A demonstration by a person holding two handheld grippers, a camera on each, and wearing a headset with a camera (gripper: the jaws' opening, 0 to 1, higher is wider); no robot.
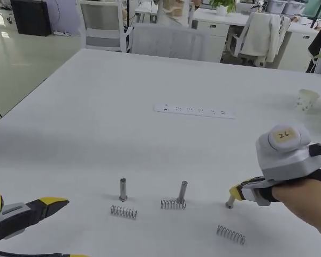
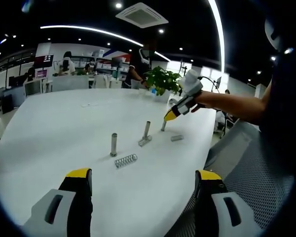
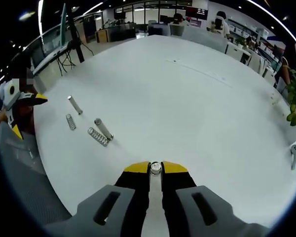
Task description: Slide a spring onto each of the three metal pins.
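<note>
no spring is threaded yet — the opening step is judged to be in hand. the right pin (image 1: 230, 202) is clamped near its top by the clenched jaws of the right gripper (image 1: 235, 194), at the near right of the table (image 1: 96, 107). the left gripper (image 2: 143, 174) hovers spread and empty at the near left. the middle pin (image 1: 182, 191) and left pin (image 1: 123, 189) stand upright — short grey steel posts. the thin coiled left spring (image 1: 123, 212), middle spring (image 1: 173, 204) and right spring (image 1: 230, 234) lie flat, each by its pin's foot. next, a spring would need lifting end-on and aligning over a pin's top.
</note>
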